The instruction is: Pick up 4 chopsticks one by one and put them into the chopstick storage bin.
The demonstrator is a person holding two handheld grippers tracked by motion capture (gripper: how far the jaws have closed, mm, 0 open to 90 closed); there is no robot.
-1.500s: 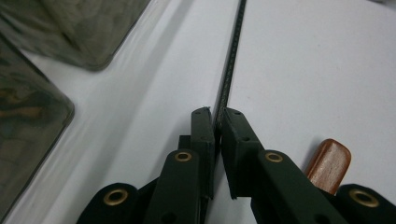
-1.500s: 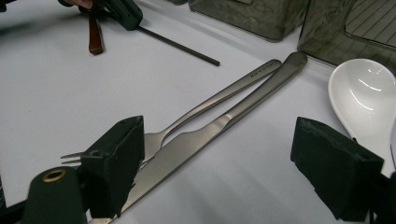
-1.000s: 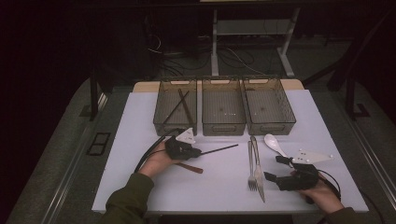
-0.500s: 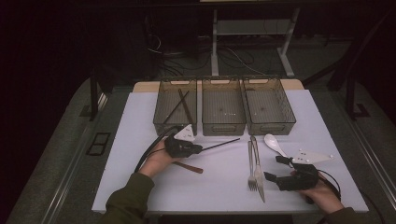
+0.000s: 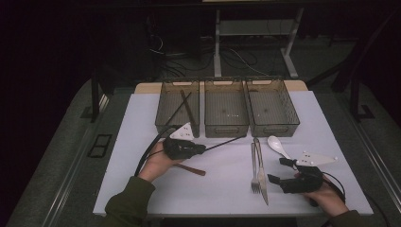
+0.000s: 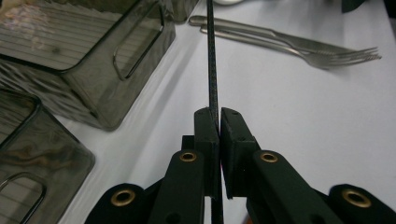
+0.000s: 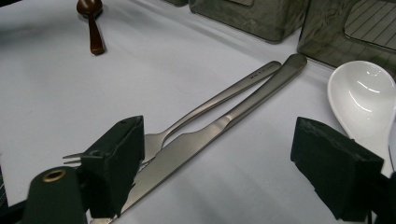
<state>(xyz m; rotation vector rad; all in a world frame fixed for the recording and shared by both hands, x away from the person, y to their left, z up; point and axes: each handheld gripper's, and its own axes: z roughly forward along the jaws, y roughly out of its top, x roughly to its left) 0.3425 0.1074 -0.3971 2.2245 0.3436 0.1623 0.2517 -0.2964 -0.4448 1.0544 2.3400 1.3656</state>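
Observation:
My left gripper (image 5: 201, 149) is shut on a thin black chopstick (image 5: 227, 140), which sticks out to the right and is lifted off the white table. In the left gripper view the chopstick (image 6: 211, 56) runs straight up from between the pinched jaws of my left gripper (image 6: 219, 114). My right gripper (image 5: 276, 170) rests open at the front right, its jaws facing a steel fork (image 5: 254, 165) and knife (image 5: 261, 172). In the right gripper view my right gripper (image 7: 219, 135) has wide-apart jaws, with the fork (image 7: 224, 95) and knife (image 7: 205, 135) lying on the table beyond them.
Three smoky clear bins stand in a row at the back: the left bin (image 5: 161, 124) holds dark chopsticks (image 5: 188, 111), then the middle bin (image 5: 226, 130) and right bin (image 5: 273, 128). A white spoon (image 5: 278, 145) lies beside the knife. A brown spoon (image 5: 191, 169) lies below my left hand.
My left gripper has risen a little with the chopstick, lifting it off the table. The right gripper has stayed where it was.

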